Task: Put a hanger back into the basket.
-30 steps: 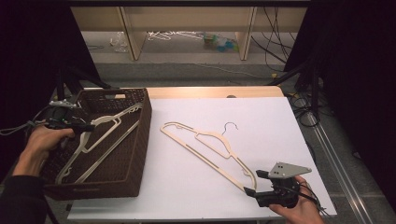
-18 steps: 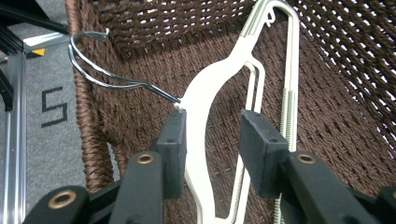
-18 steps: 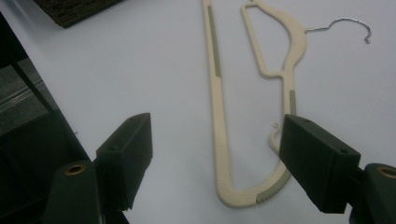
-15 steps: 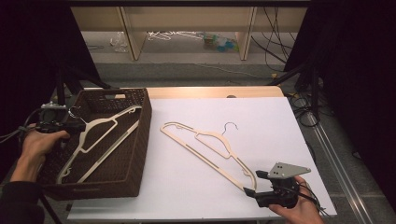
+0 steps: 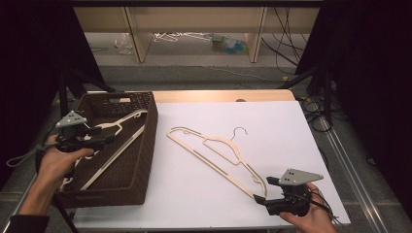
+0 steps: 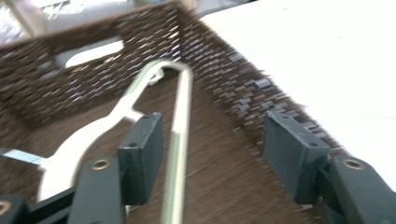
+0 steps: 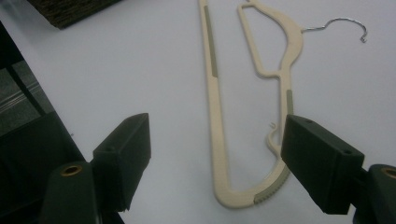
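White table point(image 5: 291, 126): cream hanger point(image 5: 214, 150) flat on it, long axis diagonal, running up and away from right gripper point(image 5: 265, 190). Near curved end point(image 7: 243, 198) just ahead of, between, its spread, empty jaws. Likely next grab: right hand nearer.

Brown basket point(image 5: 145, 121): second hanger point(image 6: 180, 140) inside, beneath left gripper point(image 5: 104, 138), jaws spread, empty.
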`<state>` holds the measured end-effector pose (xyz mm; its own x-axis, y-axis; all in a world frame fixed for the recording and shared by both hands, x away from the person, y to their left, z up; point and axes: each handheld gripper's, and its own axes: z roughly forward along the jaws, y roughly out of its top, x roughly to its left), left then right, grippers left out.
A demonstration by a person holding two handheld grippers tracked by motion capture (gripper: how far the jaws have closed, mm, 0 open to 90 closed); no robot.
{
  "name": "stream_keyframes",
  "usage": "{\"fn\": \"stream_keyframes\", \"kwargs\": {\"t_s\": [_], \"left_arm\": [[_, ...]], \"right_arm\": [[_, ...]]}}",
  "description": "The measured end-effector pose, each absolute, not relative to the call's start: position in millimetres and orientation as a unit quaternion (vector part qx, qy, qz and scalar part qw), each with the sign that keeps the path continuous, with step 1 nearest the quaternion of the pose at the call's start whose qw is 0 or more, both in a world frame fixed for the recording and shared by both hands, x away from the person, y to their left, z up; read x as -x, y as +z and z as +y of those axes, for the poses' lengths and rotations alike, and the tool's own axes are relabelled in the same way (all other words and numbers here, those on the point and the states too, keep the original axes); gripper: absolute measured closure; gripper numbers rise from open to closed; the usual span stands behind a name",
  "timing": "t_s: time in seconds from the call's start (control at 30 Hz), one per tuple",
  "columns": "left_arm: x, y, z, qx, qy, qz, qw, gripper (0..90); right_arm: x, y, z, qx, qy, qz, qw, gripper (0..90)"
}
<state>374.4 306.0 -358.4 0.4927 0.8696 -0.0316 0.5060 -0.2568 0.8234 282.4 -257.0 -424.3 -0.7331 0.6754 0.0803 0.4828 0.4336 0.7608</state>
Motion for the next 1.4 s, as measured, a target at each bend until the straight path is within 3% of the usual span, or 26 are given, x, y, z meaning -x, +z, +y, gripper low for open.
{"fn": "stream_keyframes", "kwargs": {"t_s": [0.33, 0.47, 0.7, 0.93, 1.4], "left_arm": [[-338, -355, 235, -0.765, 0.217, 0.396, 0.460, 27.1], [-326, -362, 208, -0.766, 0.208, 0.377, 0.477, 19.1], [-308, -386, 170, -0.770, 0.214, 0.352, 0.487, 20.0], [-298, -408, 155, -0.771, 0.213, 0.344, 0.491, 19.8], [-290, -427, 154, -0.775, 0.207, 0.332, 0.497, 18.7]], "right_arm": [[-284, -427, -257, -0.347, 0.408, 0.836, 0.119, 24.9], [-286, -428, -258, -0.343, 0.414, 0.835, 0.115, 24.9], [-285, -430, -260, -0.346, 0.415, 0.833, 0.117, 24.0], [-286, -432, -257, -0.343, 0.413, 0.836, 0.117, 18.4], [-294, -435, -259, -0.345, 0.406, 0.836, 0.131, 18.2]]}}
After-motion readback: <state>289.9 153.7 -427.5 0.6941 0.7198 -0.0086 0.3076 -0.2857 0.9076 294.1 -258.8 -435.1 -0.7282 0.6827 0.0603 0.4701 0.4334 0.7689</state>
